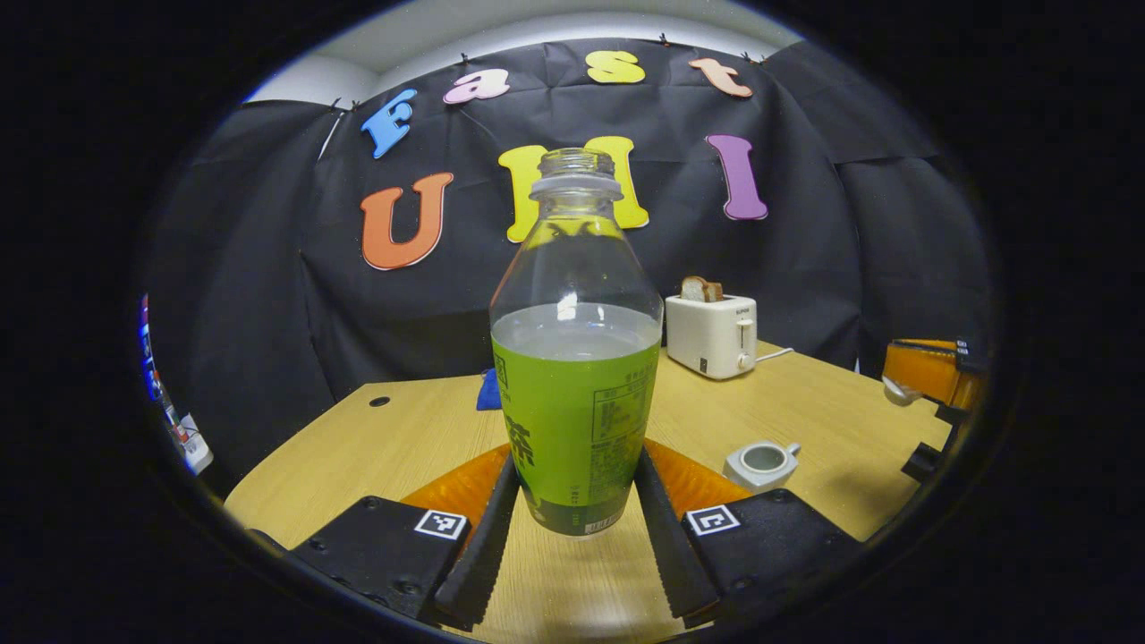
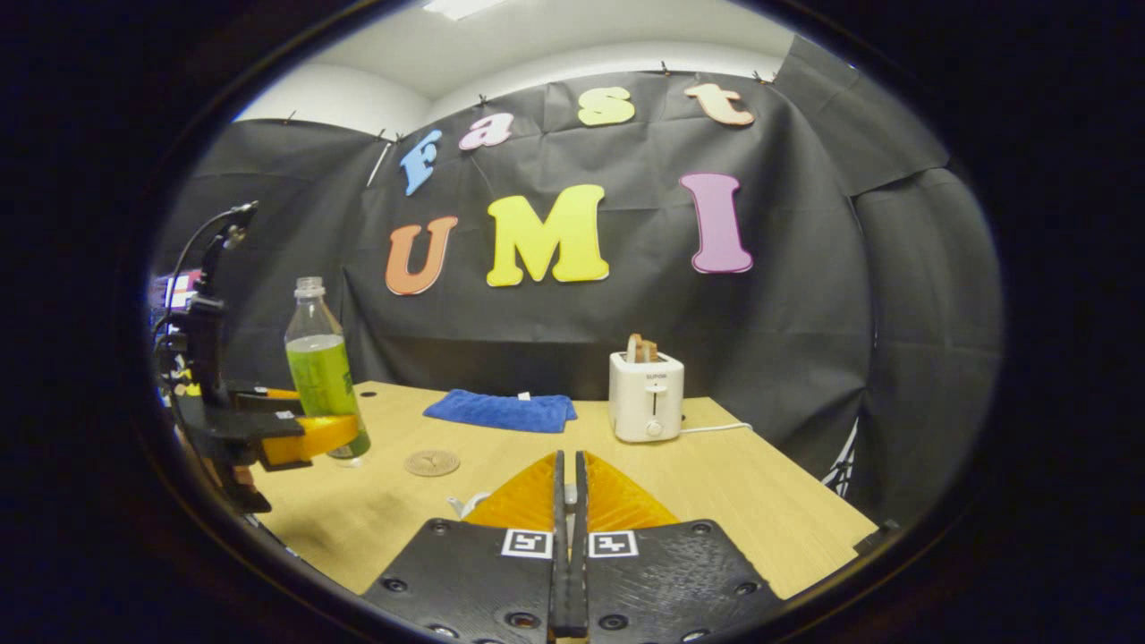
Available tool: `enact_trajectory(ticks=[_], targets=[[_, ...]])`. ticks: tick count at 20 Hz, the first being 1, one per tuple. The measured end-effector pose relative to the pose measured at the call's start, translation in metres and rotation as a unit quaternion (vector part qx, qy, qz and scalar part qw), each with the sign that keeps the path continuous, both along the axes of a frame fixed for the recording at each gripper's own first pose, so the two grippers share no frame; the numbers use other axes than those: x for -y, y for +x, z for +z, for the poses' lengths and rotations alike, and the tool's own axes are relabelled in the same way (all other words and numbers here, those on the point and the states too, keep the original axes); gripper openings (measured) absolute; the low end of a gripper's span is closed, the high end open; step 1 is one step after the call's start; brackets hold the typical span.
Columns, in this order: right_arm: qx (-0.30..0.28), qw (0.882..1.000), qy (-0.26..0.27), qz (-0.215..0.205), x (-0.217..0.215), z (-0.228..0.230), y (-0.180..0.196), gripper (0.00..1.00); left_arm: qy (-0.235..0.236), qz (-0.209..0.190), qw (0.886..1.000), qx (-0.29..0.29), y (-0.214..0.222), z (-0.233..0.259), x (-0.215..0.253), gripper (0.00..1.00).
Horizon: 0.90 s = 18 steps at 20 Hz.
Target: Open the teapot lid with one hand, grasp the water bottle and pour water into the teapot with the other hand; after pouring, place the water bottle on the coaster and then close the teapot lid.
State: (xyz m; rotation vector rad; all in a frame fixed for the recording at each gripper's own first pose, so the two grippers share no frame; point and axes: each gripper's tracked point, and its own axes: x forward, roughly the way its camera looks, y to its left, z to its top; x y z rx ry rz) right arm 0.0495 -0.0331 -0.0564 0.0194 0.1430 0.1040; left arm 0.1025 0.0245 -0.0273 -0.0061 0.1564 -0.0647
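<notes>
Your left gripper (image 1: 577, 528) has the water bottle (image 1: 575, 358) clamped between its two fingers, which press against the lower part of the green label on either side; the bottle stands upright, uncapped, with clear liquid reaching up to about the top edge of the label. In the right gripper view you can see the same bottle (image 2: 324, 371) at the left side of the wooden table (image 2: 751, 501), with the left gripper (image 2: 313, 436) closed around its lower part; whether its base touches the tabletop you cannot tell from here. The round coaster (image 2: 432, 462) lies flat on the table just to the right of the bottle, apart from it. Your right gripper (image 2: 569, 496) has its jaws drawn together with only a thin slit between them, and a small piece sits in that slit near the fingertips; what it is cannot be made out, though a bit of white ware peeks out just left of the fingers. In the left gripper view the white teapot (image 1: 760, 463) sits on the table to the right of the bottle, its top open and its lid off, and the right gripper (image 1: 935, 376) hangs at the far right edge above it. Farther back stand a white toaster (image 1: 713, 335) with a slice of bread (image 1: 701, 289) in its slot and a folded blue cloth (image 2: 501, 410).
</notes>
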Motion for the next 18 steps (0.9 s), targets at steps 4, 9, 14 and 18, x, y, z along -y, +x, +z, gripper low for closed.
enact_trajectory(ticks=[4, 9, 14, 18], targets=[[-0.004, 1.0, 0.001, 0.001, -0.001, -0.005, 0.007, 0.0, -0.031, 0.006, 0.999, -0.016, 0.051, -0.013, -0.013, 0.74], [-0.023, 1.0, 0.006, -0.009, 0.008, -0.023, 0.022, 0.0, -0.025, 0.015, 0.999, -0.032, 0.108, -0.037, -0.025, 0.75], [-0.041, 0.999, 0.009, -0.019, 0.016, -0.042, 0.036, 0.0, -0.015, 0.009, 0.999, -0.04, 0.14, -0.064, -0.022, 0.74], [-0.055, 0.998, 0.012, -0.022, 0.018, -0.056, 0.046, 0.0, -0.023, 0.002, 0.998, -0.056, 0.15, -0.083, -0.015, 0.75]])
